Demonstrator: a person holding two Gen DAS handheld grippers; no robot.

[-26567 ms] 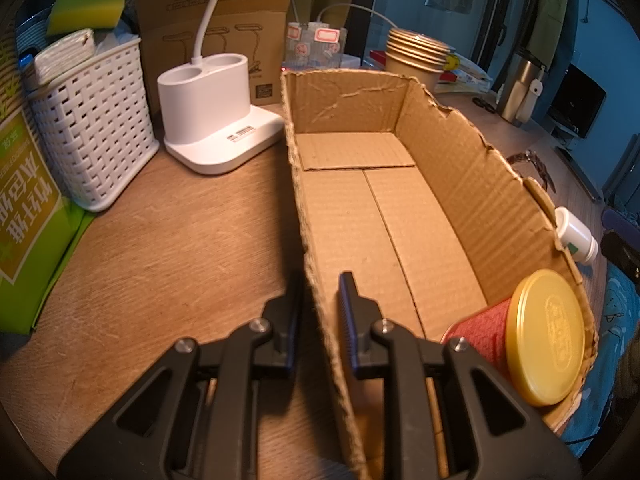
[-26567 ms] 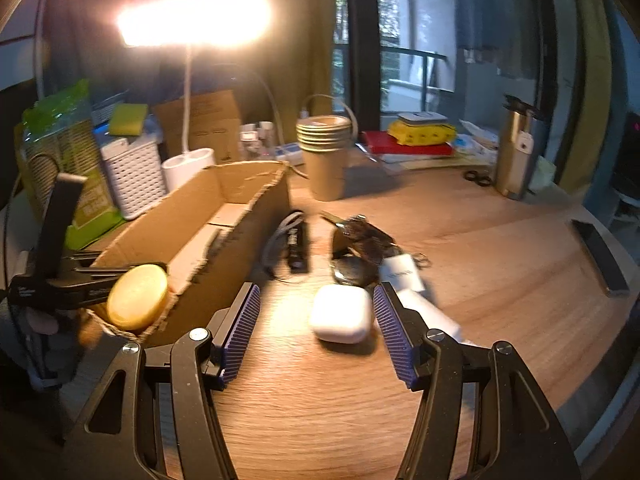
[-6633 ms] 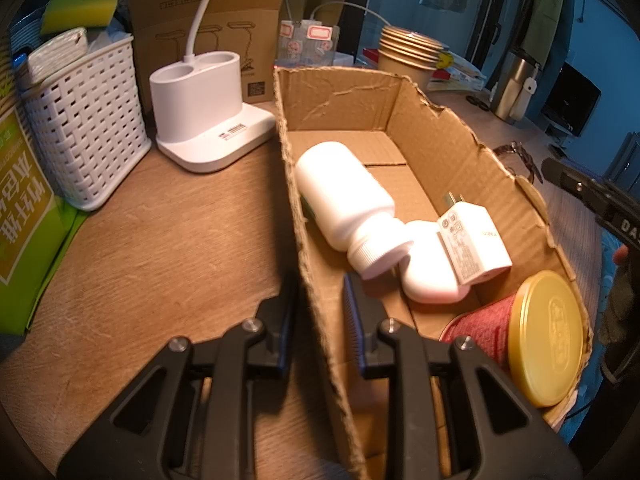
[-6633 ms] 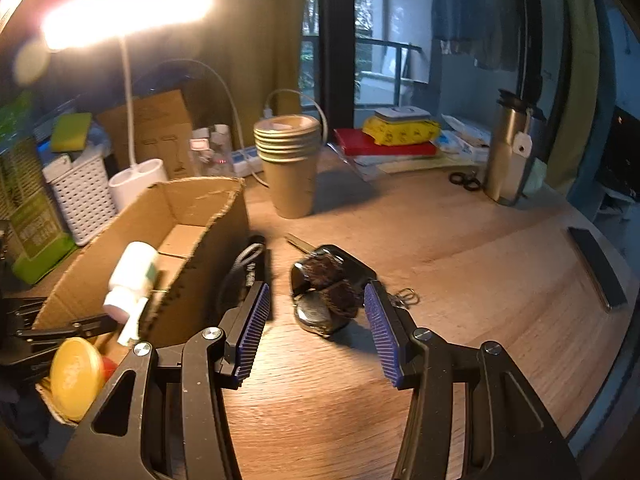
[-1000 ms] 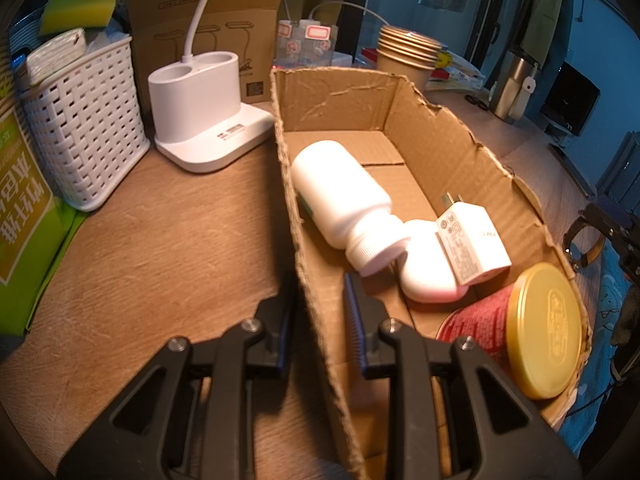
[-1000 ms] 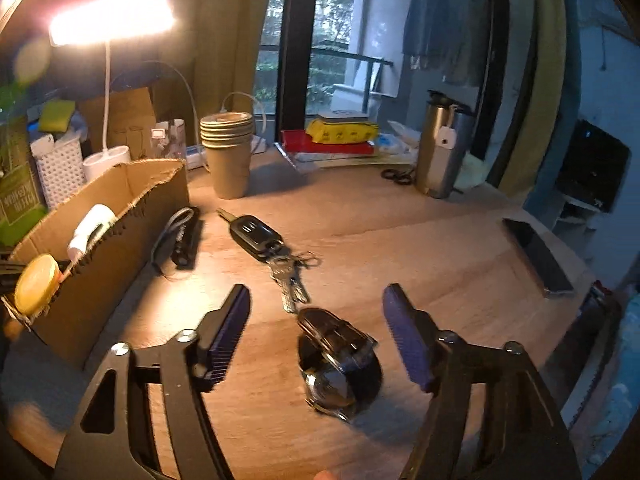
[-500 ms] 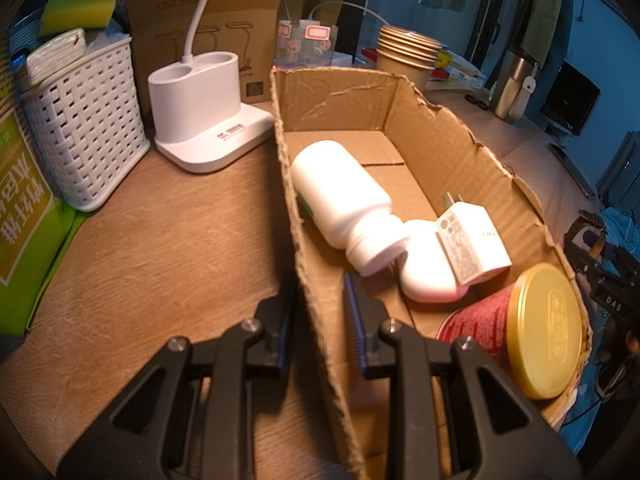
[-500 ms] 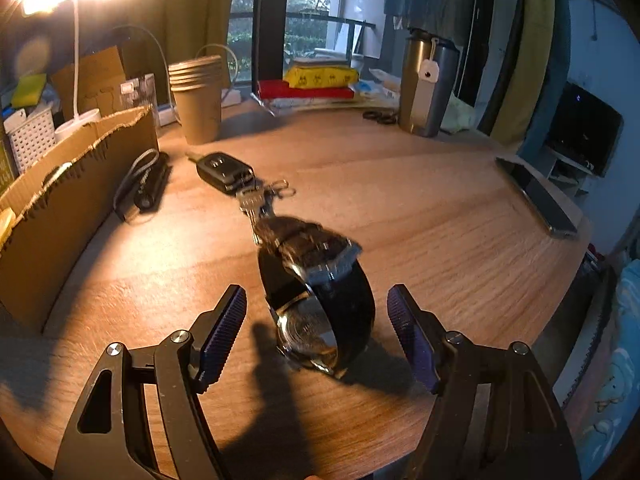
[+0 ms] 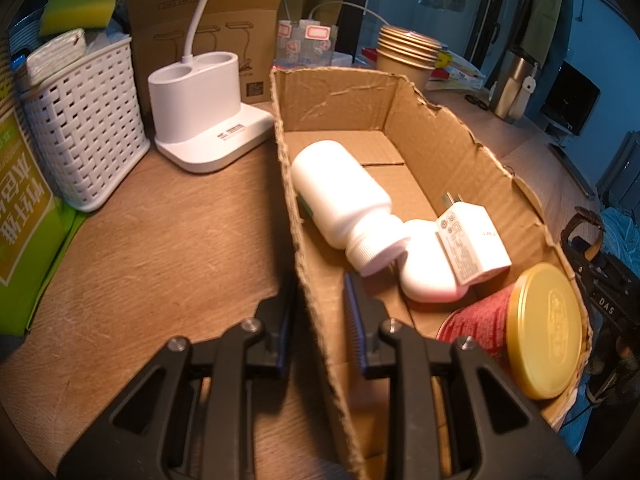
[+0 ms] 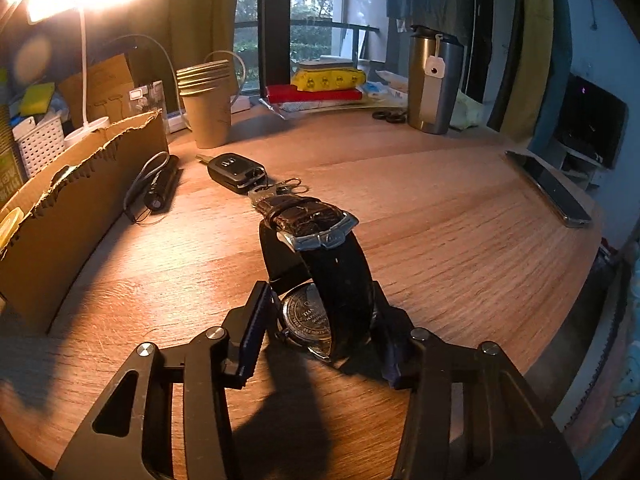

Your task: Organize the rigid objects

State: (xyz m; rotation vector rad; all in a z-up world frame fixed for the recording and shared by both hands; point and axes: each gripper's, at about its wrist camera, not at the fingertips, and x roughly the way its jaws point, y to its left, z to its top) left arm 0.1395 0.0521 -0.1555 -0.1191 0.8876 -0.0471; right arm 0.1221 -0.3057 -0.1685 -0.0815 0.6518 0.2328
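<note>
Scene: A wristwatch (image 10: 320, 264) stands on edge on the wooden desk (image 10: 440, 208), near the desk's front edge, a cardboard box (image 10: 52, 216) toward the desk's left side.
Right gripper: The right gripper (image 10: 320, 336) straddles the watch's case, jaws closing; the left pad appears just at the case and the right one is hidden behind the strap, so a firm grip is not yet certain.
Left gripper: The left gripper (image 9: 318, 320) is clenched on the near wall of the cardboard box (image 9: 316, 280), steadying it.
Box contents: A white bottle (image 9: 340, 196), a white charger (image 9: 472, 240), a white earbud case (image 9: 428, 276) and a red tin with a gold lid (image 9: 520, 324) lie inside, crowded toward the near end; the far end of the floor is bare.
Handling: The watch likely handles as a dense metal case on a supple leather strap; the case is stiff but smooth, and the strap loop would flex and sag if pinched alone. The glass face may scratch or crack if dropped.
Where to hold: Across the case's flanks, as the jaws sit now, looks the surest hold.
Still outside: A car key (image 10: 236, 172) with its ring and a small black flashlight (image 10: 162, 188) lie on the desk, the flashlight just beside the box's outer wall.
</note>
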